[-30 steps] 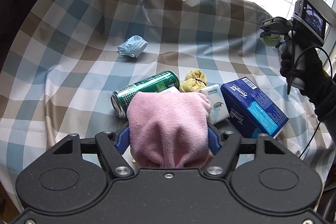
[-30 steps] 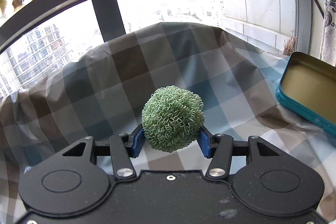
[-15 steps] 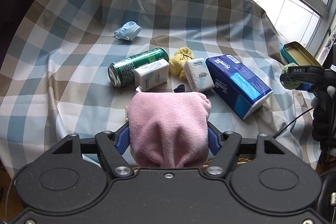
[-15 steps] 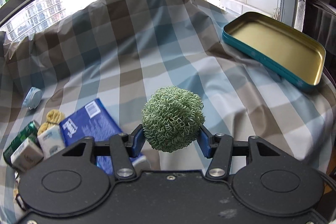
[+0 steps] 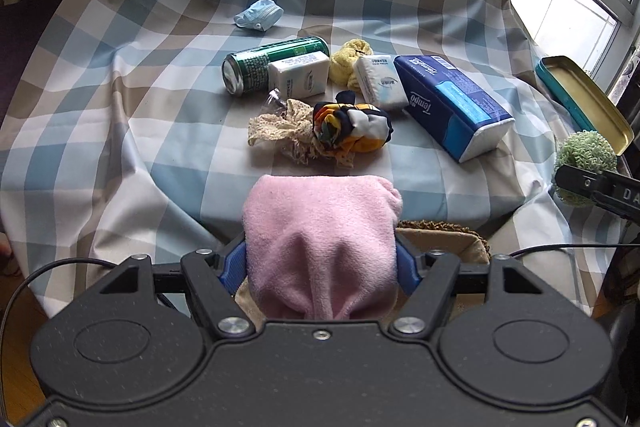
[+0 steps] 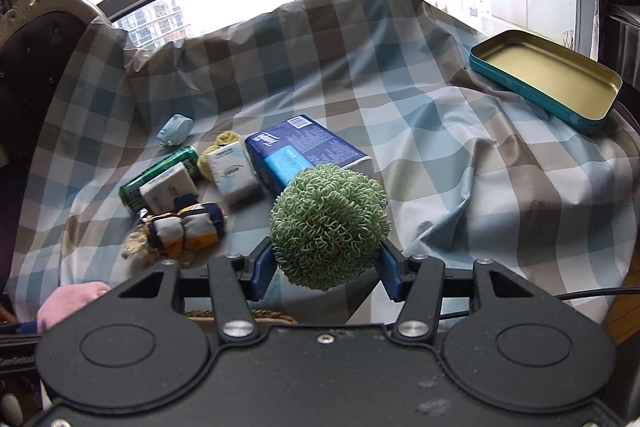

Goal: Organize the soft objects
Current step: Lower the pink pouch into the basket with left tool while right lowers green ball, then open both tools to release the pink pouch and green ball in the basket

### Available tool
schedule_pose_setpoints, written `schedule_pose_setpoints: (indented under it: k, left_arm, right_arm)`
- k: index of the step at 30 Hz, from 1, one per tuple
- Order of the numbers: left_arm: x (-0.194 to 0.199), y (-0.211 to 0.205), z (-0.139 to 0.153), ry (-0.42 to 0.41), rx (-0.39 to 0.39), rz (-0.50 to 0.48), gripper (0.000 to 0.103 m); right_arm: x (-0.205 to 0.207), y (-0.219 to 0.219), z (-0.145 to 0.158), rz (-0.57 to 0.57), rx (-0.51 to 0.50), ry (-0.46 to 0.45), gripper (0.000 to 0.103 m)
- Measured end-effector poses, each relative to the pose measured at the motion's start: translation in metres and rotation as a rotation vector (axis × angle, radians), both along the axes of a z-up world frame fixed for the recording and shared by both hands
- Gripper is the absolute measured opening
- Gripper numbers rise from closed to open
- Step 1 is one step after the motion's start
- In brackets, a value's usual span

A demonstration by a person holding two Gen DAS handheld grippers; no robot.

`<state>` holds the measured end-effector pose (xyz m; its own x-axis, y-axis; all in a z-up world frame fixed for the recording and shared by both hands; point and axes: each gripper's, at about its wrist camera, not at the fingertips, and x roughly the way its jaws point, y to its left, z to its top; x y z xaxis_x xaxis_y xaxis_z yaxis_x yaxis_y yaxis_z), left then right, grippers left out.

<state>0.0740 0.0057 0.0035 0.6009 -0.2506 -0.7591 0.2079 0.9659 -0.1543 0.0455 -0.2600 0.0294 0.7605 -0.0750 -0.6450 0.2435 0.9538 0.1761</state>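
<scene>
Basically, a checked tablecloth [image 5: 132,115] fills both views, blue, brown and white squares, wrinkled. Teal tin tray [image 6: 548,77], gold inside, sits at the upper right of the right wrist view, at the right edge in the left one.

Centre cluster on the cloth: blue Tempo tissue pack [image 5: 452,107], green can [image 5: 272,67] on its side, two small white tissue packets [image 5: 298,77], a yellow knitted piece [image 5: 346,61] between them, a rolled multicolour cloth [image 5: 354,131] touching a beige lace piece [image 5: 280,131]. Crumpled blue face mask [image 5: 258,14] lies apart, toward the upper left.

Left gripper [image 5: 320,259] is clenched on a pink towel [image 5: 320,239], bottom centre of the left wrist view, blue pads pressed into both sides. Behind it, a woven brown rim, probably a basket [image 5: 444,233], mostly hidden.

Right gripper [image 6: 326,261] is clamped on a green curly-loop ball [image 6: 328,223], held above the cloth at frame centre; same ball shows at the right edge of the left view.
</scene>
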Motion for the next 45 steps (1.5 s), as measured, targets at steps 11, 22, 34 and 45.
schedule_pose_setpoints:
  k: [11, 22, 34, 45]
  left_arm:
    - [-0.024, 0.004, -0.003, 0.011, -0.019, 0.054, 0.066]
    - [-0.026, 0.004, 0.0, -0.031, 0.008, 0.1, 0.073]
    - [-0.03, 0.001, -0.005, -0.027, 0.041, 0.111, 0.075]
    - [-0.033, 0.001, -0.006, -0.023, 0.048, 0.114, 0.075]
  right_arm:
    - [-0.065, 0.041, 0.02, 0.124, 0.037, -0.05, 0.053]
    - [-0.074, 0.047, 0.002, 0.157, 0.059, 0.016, 0.053]
    - [-0.069, 0.054, -0.008, 0.186, 0.062, 0.06, 0.054]
    - [-0.071, 0.058, -0.008, 0.2, 0.063, 0.051, 0.066]
